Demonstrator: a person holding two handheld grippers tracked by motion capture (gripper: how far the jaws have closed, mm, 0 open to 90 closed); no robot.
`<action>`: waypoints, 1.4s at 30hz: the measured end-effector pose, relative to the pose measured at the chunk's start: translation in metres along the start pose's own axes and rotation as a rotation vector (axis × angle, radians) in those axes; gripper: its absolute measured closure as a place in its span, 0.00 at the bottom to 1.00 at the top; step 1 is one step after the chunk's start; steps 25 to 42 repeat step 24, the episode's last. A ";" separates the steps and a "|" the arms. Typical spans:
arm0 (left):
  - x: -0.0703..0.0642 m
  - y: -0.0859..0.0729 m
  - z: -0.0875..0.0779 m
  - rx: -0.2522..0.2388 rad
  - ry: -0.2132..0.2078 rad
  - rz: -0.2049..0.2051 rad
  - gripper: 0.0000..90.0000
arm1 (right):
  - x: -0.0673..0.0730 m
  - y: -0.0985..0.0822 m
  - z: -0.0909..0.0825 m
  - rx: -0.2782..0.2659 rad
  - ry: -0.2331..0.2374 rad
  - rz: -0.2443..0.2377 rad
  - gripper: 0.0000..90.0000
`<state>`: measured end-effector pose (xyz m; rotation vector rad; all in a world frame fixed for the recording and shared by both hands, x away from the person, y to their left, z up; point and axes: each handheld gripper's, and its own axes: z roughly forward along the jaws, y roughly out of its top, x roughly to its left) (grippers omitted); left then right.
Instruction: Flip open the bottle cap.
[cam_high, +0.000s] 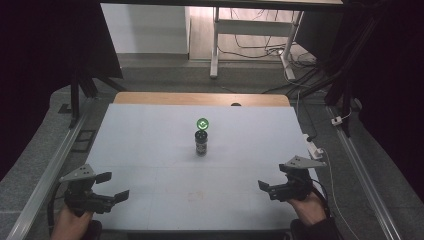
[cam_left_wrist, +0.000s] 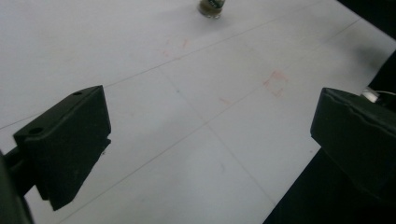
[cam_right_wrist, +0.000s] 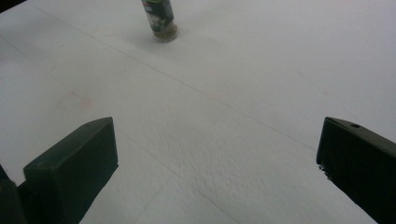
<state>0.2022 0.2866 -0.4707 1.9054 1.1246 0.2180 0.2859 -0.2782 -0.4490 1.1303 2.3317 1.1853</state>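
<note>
I see a small dark spice jar (cam_high: 201, 139) with a bright green lid standing upright near the middle of the white table (cam_high: 150, 150).

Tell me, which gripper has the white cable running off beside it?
The right gripper, at the table's near right corner. A white cable runs past it; the left gripper has none nearby.

Grey floor (cam_high: 165, 80), white desk legs (cam_high: 215, 45), tangled cables (cam_high: 260, 50) behind.
</note>
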 end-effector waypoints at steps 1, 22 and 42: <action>0.000 -0.002 -0.002 0.002 0.015 0.003 0.00 | -0.001 -0.003 -0.002 0.005 -0.008 0.006 0.00; 0.002 -0.022 -0.015 0.060 0.159 -0.014 0.00 | -0.011 -0.031 -0.027 0.070 -0.053 0.089 0.00; 0.002 -0.021 -0.015 0.056 0.158 -0.018 0.00 | -0.011 -0.031 -0.027 0.075 -0.055 0.087 0.00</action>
